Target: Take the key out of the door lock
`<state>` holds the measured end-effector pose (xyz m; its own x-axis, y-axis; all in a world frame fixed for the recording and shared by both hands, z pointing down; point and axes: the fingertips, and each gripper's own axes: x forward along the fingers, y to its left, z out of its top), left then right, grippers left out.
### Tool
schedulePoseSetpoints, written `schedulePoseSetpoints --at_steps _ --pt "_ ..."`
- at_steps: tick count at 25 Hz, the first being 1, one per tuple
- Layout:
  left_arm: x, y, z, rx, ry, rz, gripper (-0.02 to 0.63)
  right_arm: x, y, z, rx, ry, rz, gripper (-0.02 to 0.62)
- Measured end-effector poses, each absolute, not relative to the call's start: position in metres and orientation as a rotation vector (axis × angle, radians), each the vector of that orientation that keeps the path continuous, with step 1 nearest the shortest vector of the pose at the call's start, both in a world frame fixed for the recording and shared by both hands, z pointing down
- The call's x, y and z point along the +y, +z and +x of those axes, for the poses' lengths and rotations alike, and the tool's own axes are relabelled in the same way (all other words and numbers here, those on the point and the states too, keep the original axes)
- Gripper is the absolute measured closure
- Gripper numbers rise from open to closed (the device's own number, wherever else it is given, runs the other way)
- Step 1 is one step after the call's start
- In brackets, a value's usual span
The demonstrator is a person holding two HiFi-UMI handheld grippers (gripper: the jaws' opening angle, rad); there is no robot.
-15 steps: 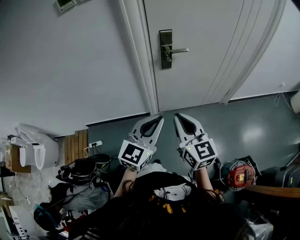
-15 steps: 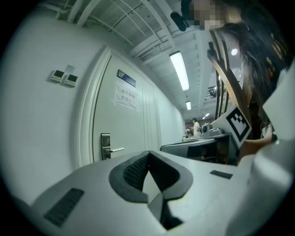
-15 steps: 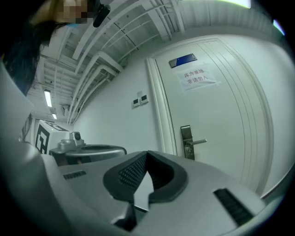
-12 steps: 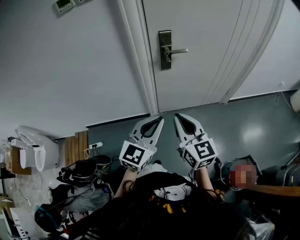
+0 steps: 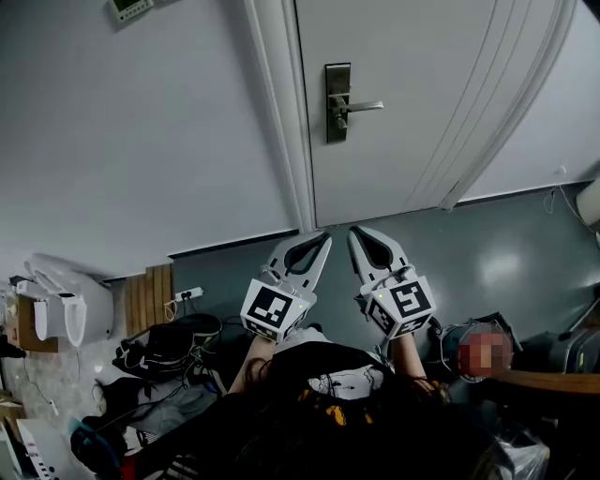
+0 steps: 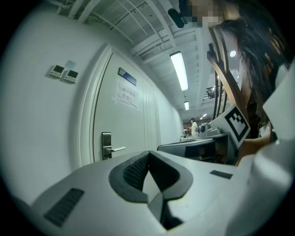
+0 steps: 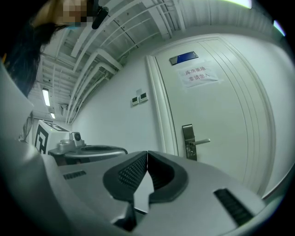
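The white door [image 5: 412, 94] stands closed ahead, with a metal lock plate [image 5: 337, 103] and a lever handle [image 5: 366, 107] pointing right. The key is too small to make out below the handle. My left gripper [image 5: 323, 237] and right gripper [image 5: 354, 232] are held side by side low in the head view, pointing at the door and well short of it. Each is shut with nothing between its fingers. The left gripper view shows the left gripper [image 6: 148, 153] with the lock plate [image 6: 106, 145] far off. The right gripper view shows the right gripper [image 7: 147, 152] and the lock plate [image 7: 188, 142].
Bags and cables [image 5: 169, 347] clutter the floor at lower left, beside a white device [image 5: 66, 305] and a power strip [image 5: 187, 292]. A wooden table edge [image 5: 553, 380] sits at lower right. Wall control panels [image 5: 128, 7] hang left of the door frame [image 5: 281, 112].
The head view has shifted slightly, so the lock plate sits a little further right in the picture. Both grippers stay side by side and shut.
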<state>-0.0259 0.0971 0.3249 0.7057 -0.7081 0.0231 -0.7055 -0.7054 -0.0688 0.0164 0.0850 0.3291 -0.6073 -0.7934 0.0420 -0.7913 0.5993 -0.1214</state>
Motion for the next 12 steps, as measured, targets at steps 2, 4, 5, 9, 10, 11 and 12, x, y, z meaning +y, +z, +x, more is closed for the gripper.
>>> schedulePoseSetpoints --at_steps 2,4,5,9,10,11,12 --pt "0.091 0.326 -0.032 1.182 -0.069 -2.853 0.599 0.079 0.329 0.01 2.801 -0.202 -1.376 0.591" --pt "0.086 0.325 -0.038 1.176 -0.063 -2.857 0.598 0.075 0.329 0.001 2.819 -0.196 -1.358 0.591" --pt "0.083 0.325 -0.041 1.173 -0.06 -2.859 0.599 0.073 0.329 -0.003 2.832 -0.186 -1.345 0.591" --pt "0.073 0.327 -0.053 1.148 -0.055 -2.872 0.598 0.064 0.328 -0.019 2.864 -0.127 -1.328 0.592" --pt "0.071 0.327 -0.056 1.143 -0.054 -2.876 0.599 0.061 0.329 -0.022 2.865 -0.121 -1.336 0.591" --pt "0.068 0.328 -0.06 1.136 -0.053 -2.88 0.598 0.057 0.329 -0.025 2.863 -0.122 -1.346 0.591" --pt "0.066 0.328 -0.063 1.129 -0.051 -2.882 0.598 0.054 0.33 -0.028 2.86 -0.131 -1.355 0.592"
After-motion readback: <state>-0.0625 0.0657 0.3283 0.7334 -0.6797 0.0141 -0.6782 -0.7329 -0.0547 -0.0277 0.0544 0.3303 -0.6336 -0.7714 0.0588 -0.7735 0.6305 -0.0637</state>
